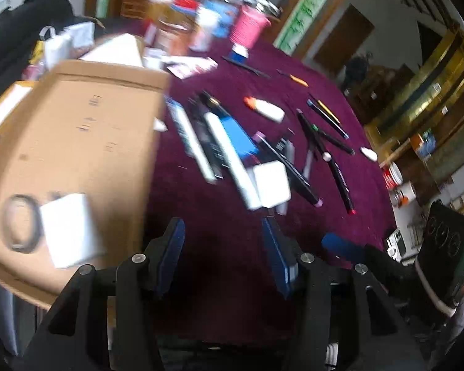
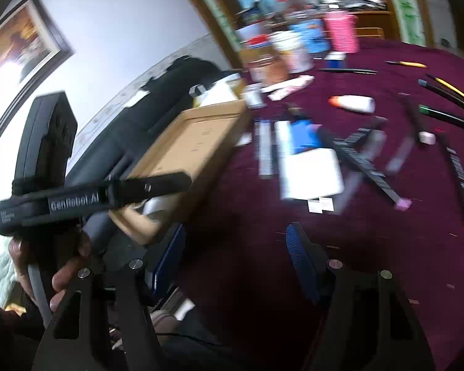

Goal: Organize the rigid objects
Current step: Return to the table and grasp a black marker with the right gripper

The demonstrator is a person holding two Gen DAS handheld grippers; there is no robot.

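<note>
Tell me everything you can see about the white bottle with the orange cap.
The white bottle with the orange cap lies on its side on the maroon tablecloth, likely a plastic glue bottle. Its white body tapers to an orange tip. It lies apart from the pens and boxes; neither tool touches it. Motion blur hides any label.

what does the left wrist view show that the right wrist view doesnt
Only the left wrist view looks into the cardboard box, showing a white block and a black loop inside. Only the right wrist view shows a framed picture on the wall. Both show the purple tablecloth, the white bottle with orange cap, the pink spool, and open, empty grippers.
</note>
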